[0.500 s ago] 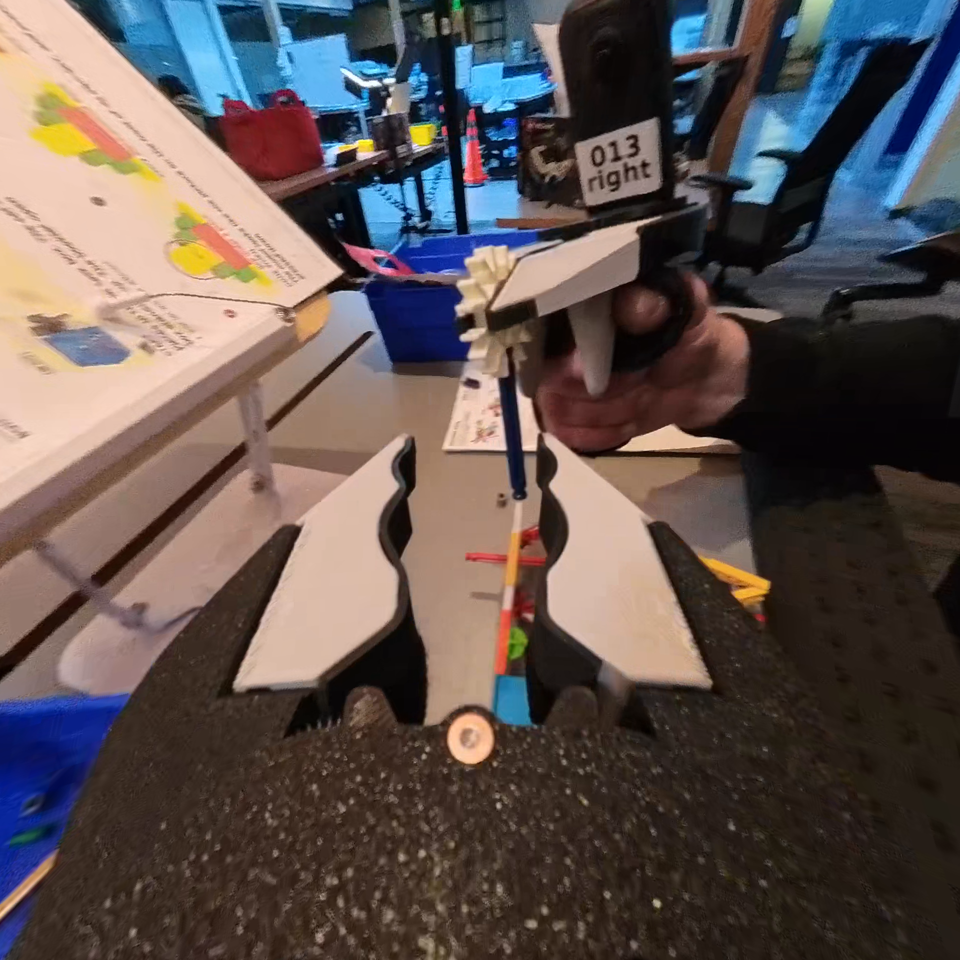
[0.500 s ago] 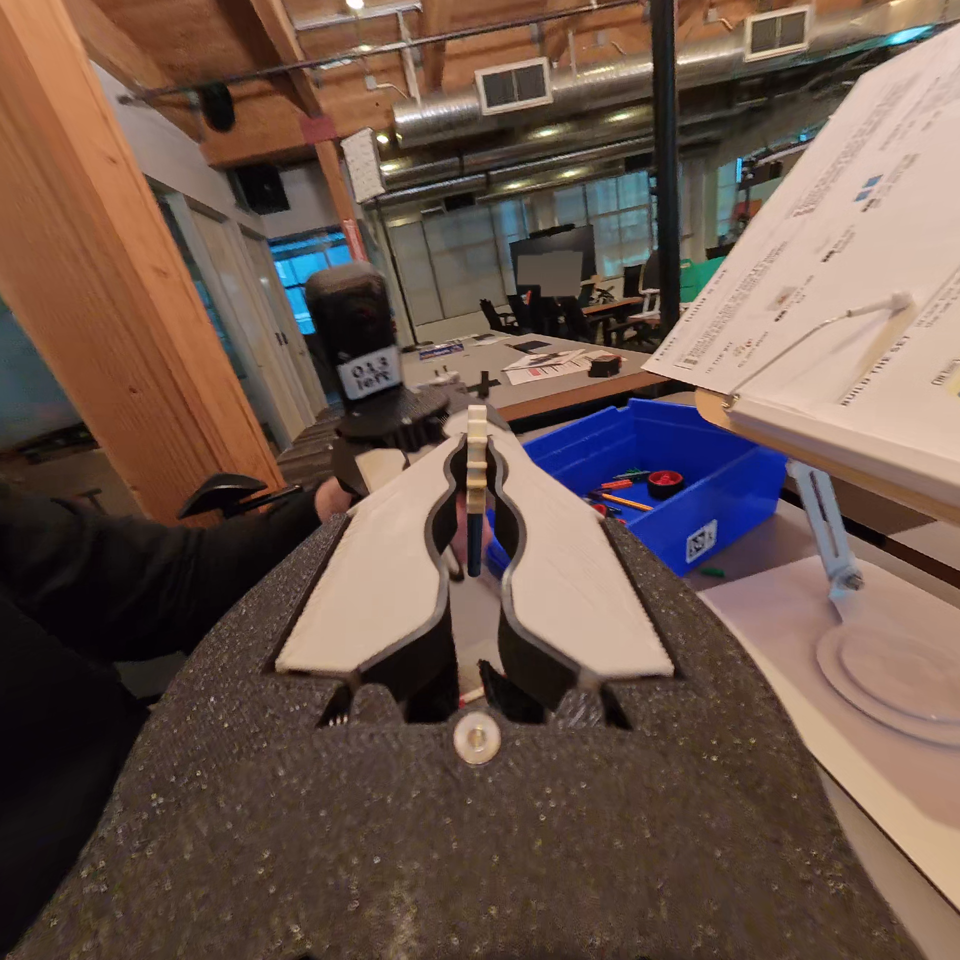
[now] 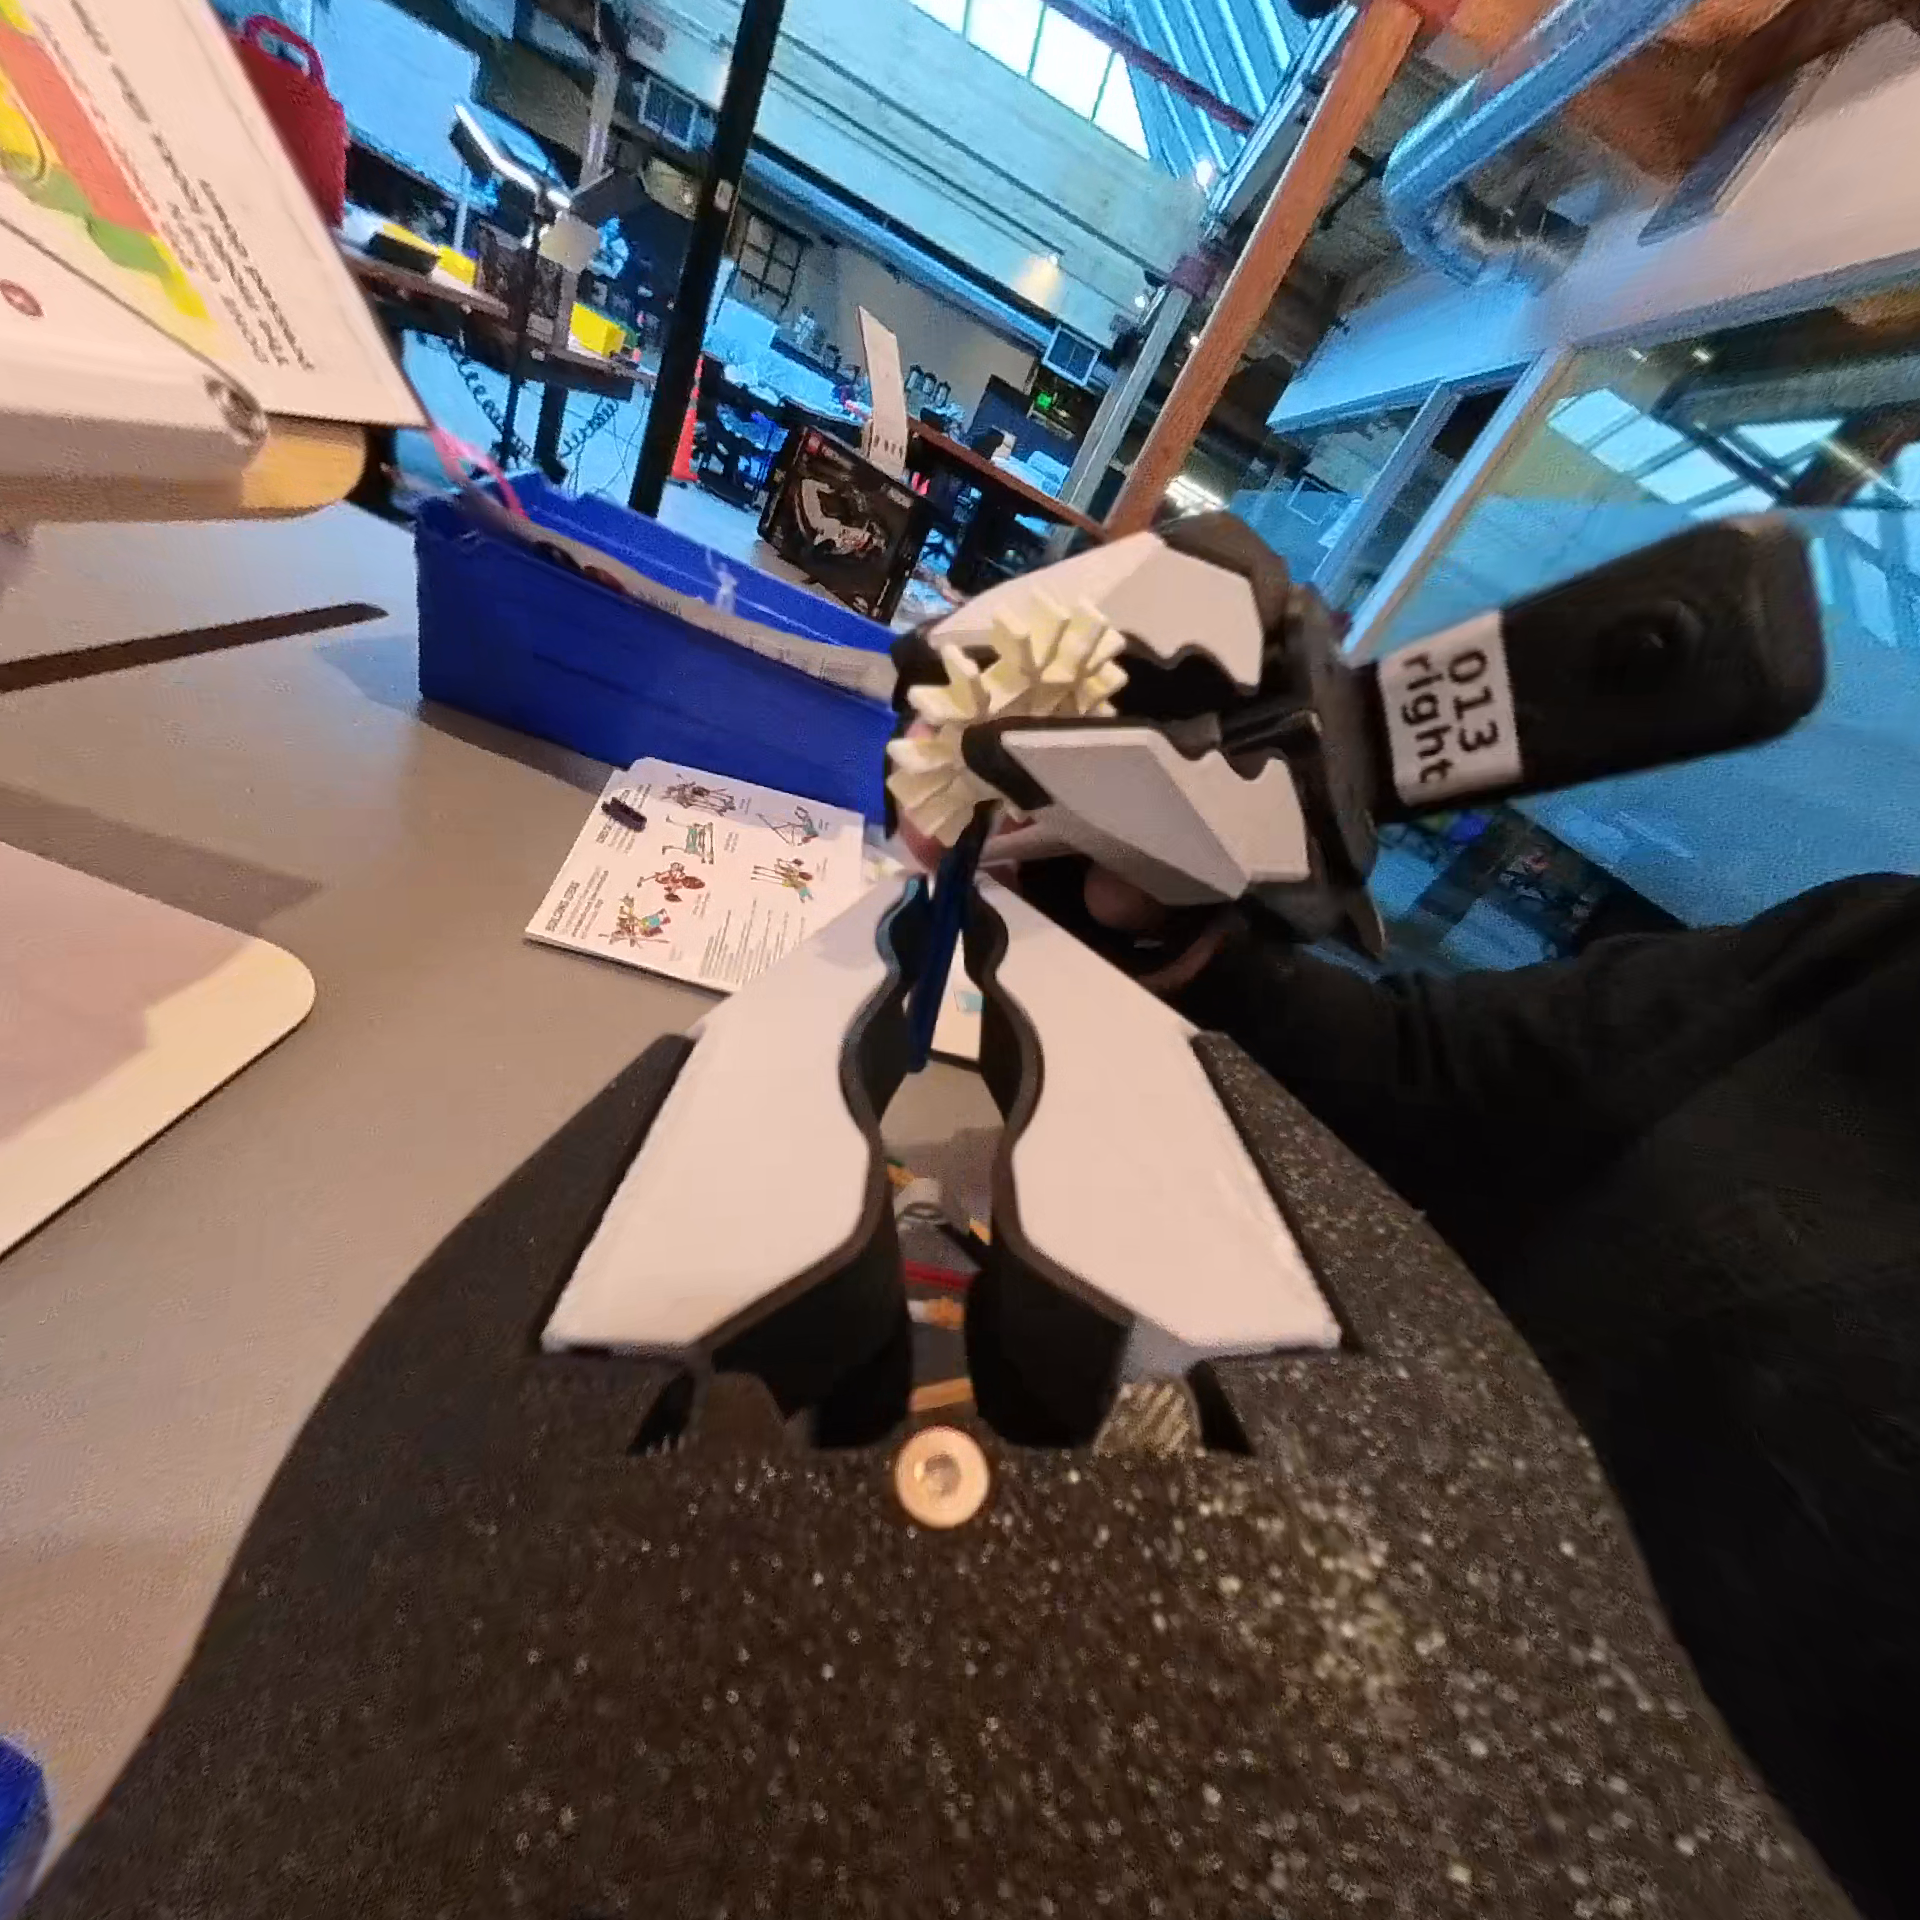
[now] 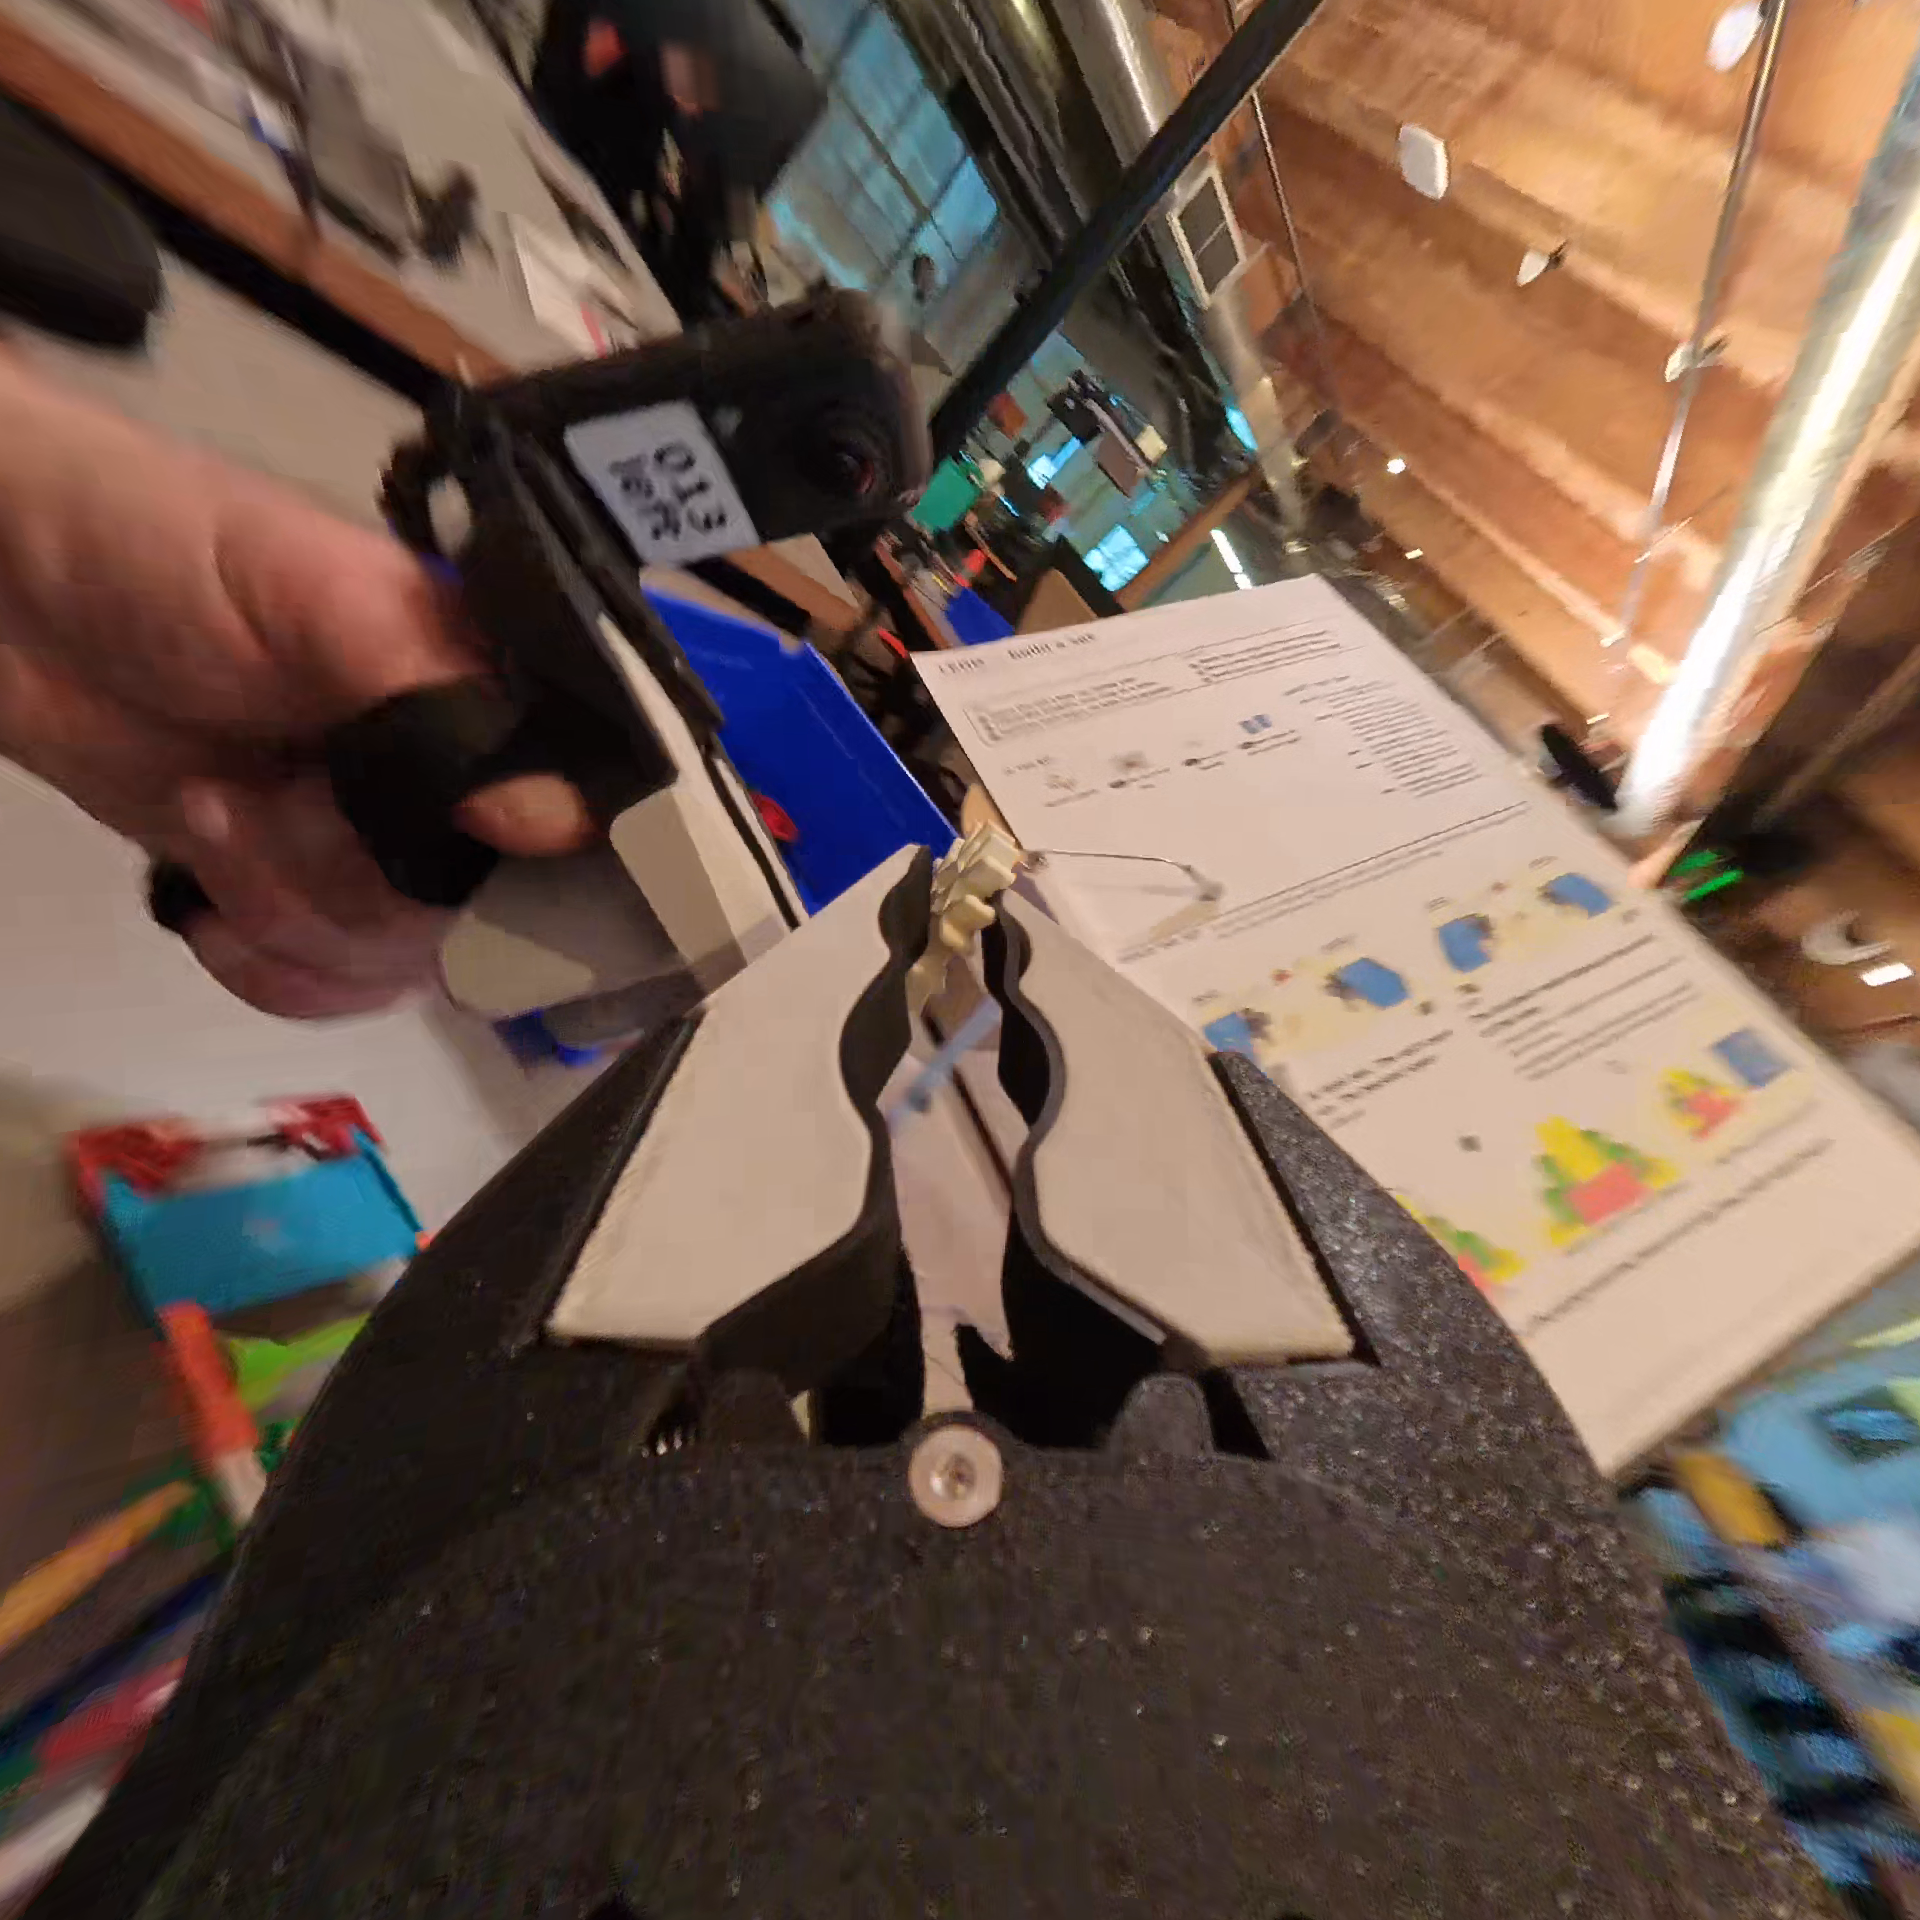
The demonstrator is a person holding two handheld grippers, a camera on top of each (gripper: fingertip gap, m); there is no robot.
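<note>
My right gripper (image 4: 958,896) is shut on a cream toothed gear (image 4: 961,909). In the left wrist view the right gripper (image 3: 940,717) lies tilted on its side, with the gear (image 3: 1023,665) clamped at its tips. A blue rod (image 3: 940,966) runs from the gear down between the fingertips of my left gripper (image 3: 940,920), which is closed around it above the grey table (image 3: 364,831). In the right wrist view the rod (image 4: 935,1070) is a blurred blue streak, and the left gripper's fingers (image 4: 686,862) come in from the left, held by a hand.
A blue bin (image 3: 623,644) stands behind a printed leaflet (image 3: 707,883) on the table. An instruction sheet on a stand (image 3: 156,208) overhangs at left, above its white base (image 3: 135,1018). A colourful rod-and-connector model (image 4: 249,1216) lies at lower left in the right wrist view.
My left gripper has risen, tilted up and closed on the blue rod, which was beyond its open fingers. My right gripper has rolled onto its side, still holding the gear.
</note>
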